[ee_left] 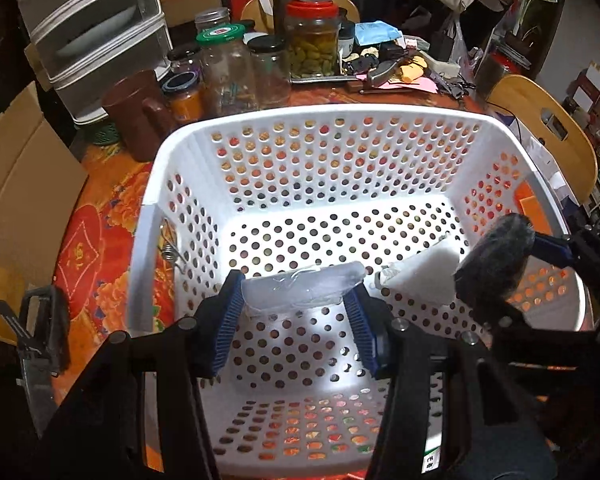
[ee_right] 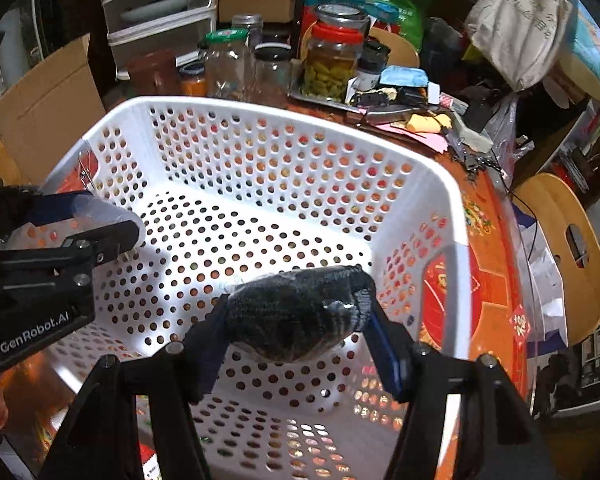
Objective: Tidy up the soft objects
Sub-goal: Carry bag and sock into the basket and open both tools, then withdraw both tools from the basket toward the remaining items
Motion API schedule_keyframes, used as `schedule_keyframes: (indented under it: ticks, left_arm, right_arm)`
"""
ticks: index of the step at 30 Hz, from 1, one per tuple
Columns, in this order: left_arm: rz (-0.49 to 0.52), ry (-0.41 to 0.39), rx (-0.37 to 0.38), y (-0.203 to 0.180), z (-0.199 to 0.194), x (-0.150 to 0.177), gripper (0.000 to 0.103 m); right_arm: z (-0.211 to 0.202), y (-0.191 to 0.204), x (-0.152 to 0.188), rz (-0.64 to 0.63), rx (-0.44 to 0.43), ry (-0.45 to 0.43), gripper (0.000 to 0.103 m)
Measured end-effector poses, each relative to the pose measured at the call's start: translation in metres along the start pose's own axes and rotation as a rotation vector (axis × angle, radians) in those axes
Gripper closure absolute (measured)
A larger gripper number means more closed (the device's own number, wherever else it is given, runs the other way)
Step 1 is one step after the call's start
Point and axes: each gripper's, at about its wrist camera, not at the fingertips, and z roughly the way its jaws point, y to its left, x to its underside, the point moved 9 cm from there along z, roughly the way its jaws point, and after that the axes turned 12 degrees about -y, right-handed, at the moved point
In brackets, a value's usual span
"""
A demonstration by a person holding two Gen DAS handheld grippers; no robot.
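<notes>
A white perforated basket [ee_left: 284, 120] [ee_right: 236, 112] stands on the red patterned tablecloth. My left gripper [ee_left: 296, 300] is shut on a clear soft plastic pack [ee_left: 304, 286] and holds it above the basket floor. A white foam piece [ee_left: 424, 276] lies on the basket floor to its right. My right gripper [ee_right: 296, 320] is shut on a dark knitted bundle [ee_right: 300, 316], held over the basket. That bundle also shows at the right of the left wrist view [ee_left: 496, 256]. The left gripper with its clear pack [ee_right: 108, 212] shows at the left of the right wrist view.
Behind the basket stand several glass jars [ee_left: 230, 76], a red-lidded pickle jar [ee_left: 312, 40], a brown jug [ee_left: 140, 112] and a tray of small clutter [ee_left: 396, 68]. A plastic drawer unit [ee_left: 96, 28] and cardboard [ee_left: 24, 176] are at the left. A wooden chair [ee_left: 548, 132] is at the right.
</notes>
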Motion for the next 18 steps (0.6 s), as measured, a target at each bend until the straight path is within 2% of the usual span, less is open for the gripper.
schedule_keyframes:
  ticks: [6,12,15,17,18]
  left_arm:
    - [-0.003,0.026,-0.009,0.004,0.011,0.005,0.055]
    - [-0.013,0.024,0.022,0.001,0.012,0.007,0.053]
    - [-0.01,0.011,0.041,-0.003,0.009,0.006,0.04]
    - [-0.005,-0.005,0.037,-0.004,0.006,0.003,0.029]
    - [-0.013,-0.019,0.043,-0.004,0.002,0.001,0.028]
  right_arm:
    - [0.01,0.01,0.005,-0.027,-0.008,0.026,0.04]
    - [0.012,0.011,0.008,-0.028,-0.014,0.04,0.036]
    - [0.006,0.009,0.004,-0.016,-0.018,0.016,0.025]
    - [0.001,0.007,0.001,-0.007,-0.021,0.002,0.006]
    - [-0.003,0.005,0.0,-0.005,-0.021,-0.003,0.005]
